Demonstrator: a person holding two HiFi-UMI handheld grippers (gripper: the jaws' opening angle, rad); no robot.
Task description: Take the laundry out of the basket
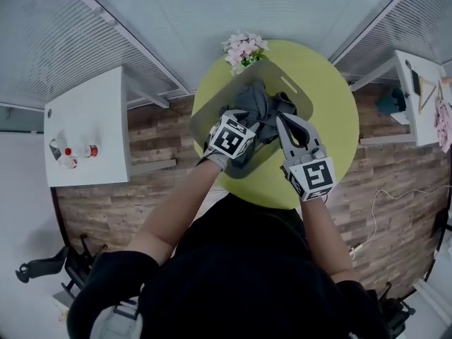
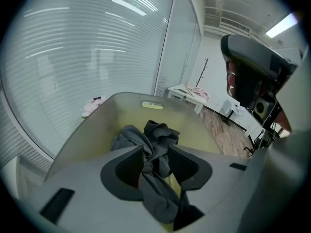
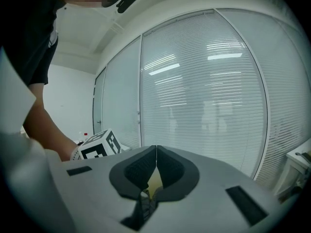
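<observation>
A grey basket stands on the round green table, and a bundle of dark grey laundry lies in it. My left gripper reaches into the basket from the near left. In the left gripper view its jaws stand apart with a twisted fold of the laundry hanging between them, loose from the pads, inside the basket wall. My right gripper rests at the laundry's right edge. Its fingertips meet, with no cloth showing between them.
Pink flowers sit at the table's far edge behind the basket. A white side table with small bottles stands to the left, another white table to the right. Blinds and glass walls enclose the back; a cable lies on the wooden floor.
</observation>
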